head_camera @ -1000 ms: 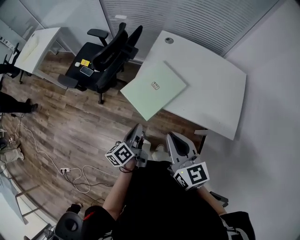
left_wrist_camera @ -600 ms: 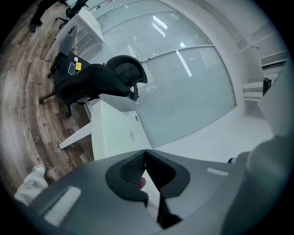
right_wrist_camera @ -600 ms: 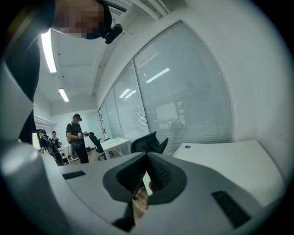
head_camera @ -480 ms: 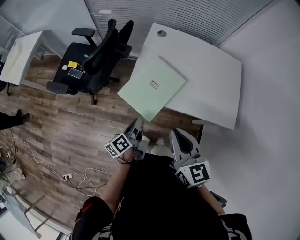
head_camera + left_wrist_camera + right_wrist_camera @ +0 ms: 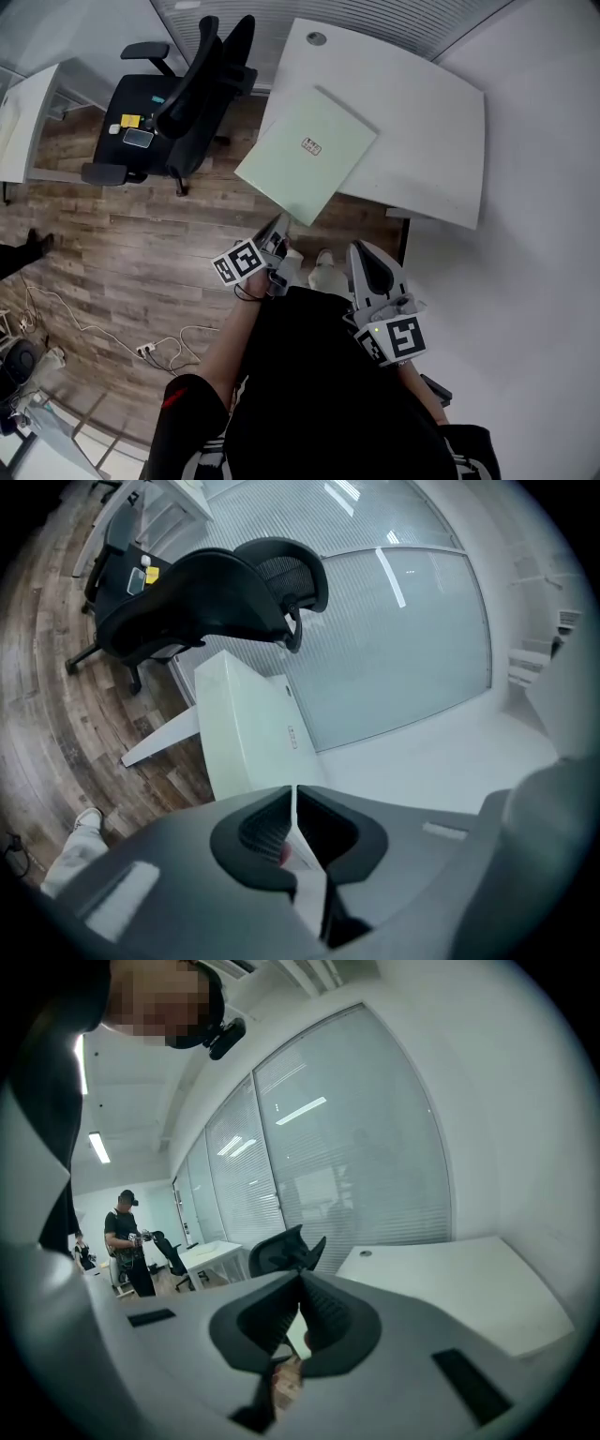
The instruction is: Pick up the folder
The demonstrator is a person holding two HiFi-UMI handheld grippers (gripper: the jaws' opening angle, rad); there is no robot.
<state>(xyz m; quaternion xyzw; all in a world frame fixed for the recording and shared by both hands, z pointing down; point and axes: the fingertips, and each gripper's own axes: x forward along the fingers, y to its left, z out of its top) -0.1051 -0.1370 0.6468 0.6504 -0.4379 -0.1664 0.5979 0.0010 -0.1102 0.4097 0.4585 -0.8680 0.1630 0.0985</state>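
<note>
Our left gripper (image 5: 278, 232) and right gripper (image 5: 363, 260) are both closed and empty. We should open one, then approach the folder (image 5: 307, 153) where its corner overhangs the table (image 5: 427, 112).

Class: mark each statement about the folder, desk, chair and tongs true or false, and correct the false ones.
1. The folder lies on the desk with a corner past the edge. True.
2. The left tongs grip the folder. False: they are shut on nothing, short of the folder.
3. The right tongs are wide open. False: they are shut, with nothing between them.
4. A black chair stands beside the desk. True.
</note>
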